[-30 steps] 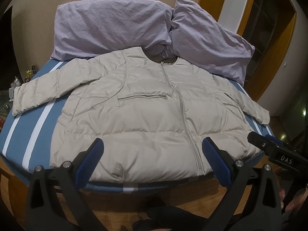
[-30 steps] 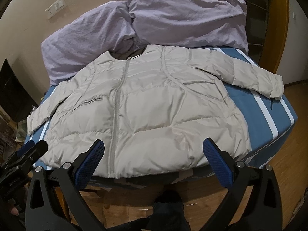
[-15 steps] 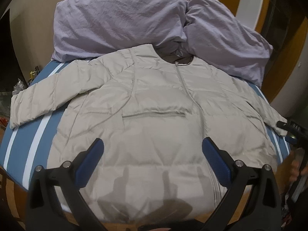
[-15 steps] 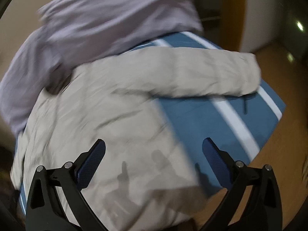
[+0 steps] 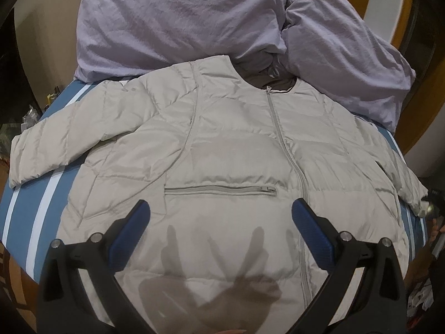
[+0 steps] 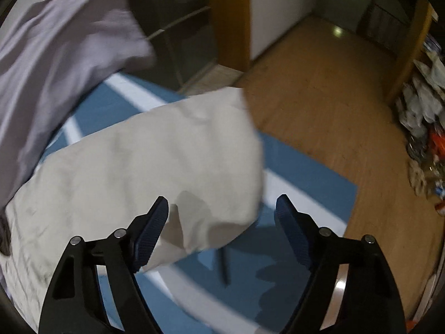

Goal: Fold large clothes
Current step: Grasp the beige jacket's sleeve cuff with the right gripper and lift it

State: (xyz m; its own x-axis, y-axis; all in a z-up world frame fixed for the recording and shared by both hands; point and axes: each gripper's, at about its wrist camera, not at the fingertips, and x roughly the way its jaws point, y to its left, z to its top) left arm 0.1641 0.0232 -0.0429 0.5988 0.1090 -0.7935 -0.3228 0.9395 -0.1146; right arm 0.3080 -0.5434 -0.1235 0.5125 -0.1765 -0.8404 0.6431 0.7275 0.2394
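Lying flat before me, zipped puffy beige jacket (image 5: 228, 150), sleeves spread; left gripper (image 5: 219, 217) wide, right gripper (image 6: 222, 211) narrowing around the right cuff, not yet pinching.

No lettering legible anywhere right now: the small tag inside the collar of the pale grey quilted puffer jacket (image 5: 222, 167), up at twelve o'clock, is too tiny and blurred to read.

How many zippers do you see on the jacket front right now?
2. The main zipper runs from the collar down the middle of the jacket. The pocket zipper lies crosswise to its left in the left wrist view. Others may be hidden at the jacket's far edge.
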